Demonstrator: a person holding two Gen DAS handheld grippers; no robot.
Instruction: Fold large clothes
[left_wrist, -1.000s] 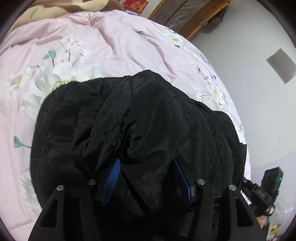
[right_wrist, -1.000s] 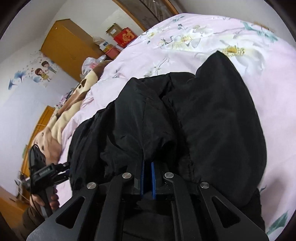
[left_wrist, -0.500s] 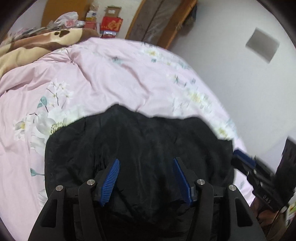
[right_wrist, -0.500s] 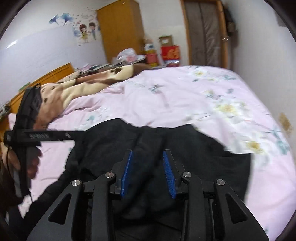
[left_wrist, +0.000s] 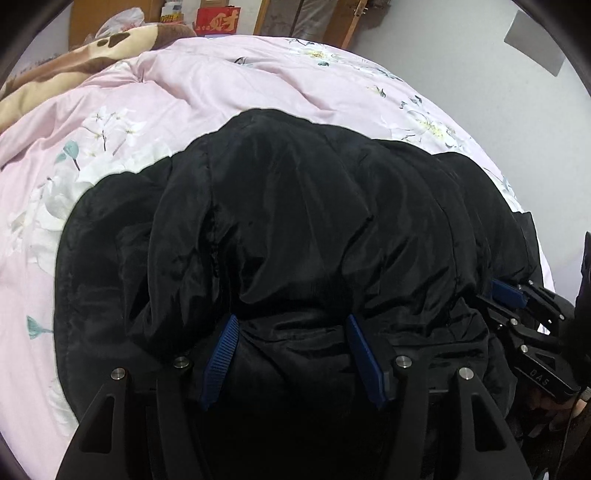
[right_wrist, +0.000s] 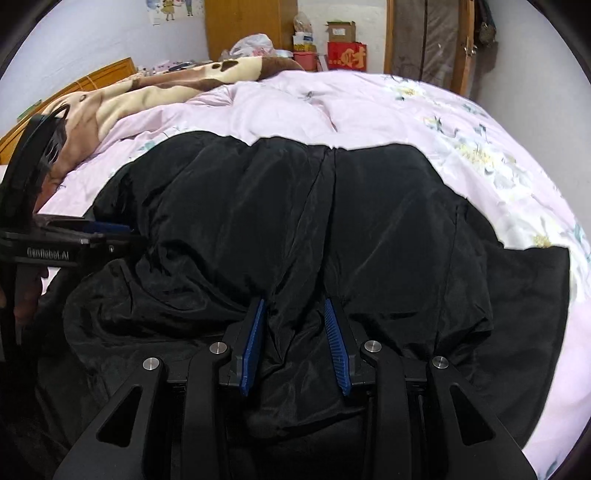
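Black jacket (left_wrist: 314, 221) bunches between both grippers' parted jaws; left gripper (left_wrist: 291, 328) wider, right gripper (right_wrist: 295, 306) just opened. Real grip? Can't tell.

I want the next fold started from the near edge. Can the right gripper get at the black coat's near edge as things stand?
Probably yes. The right gripper is already over the coat, jaws apart, having just opened, with bunched fabric between them and nothing in the way.

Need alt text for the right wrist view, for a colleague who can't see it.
The right gripper, jaws parted, sits over a bunched fold of a black padded jacket spread on a pink floral quilt. The left gripper reaches in from the left edge.
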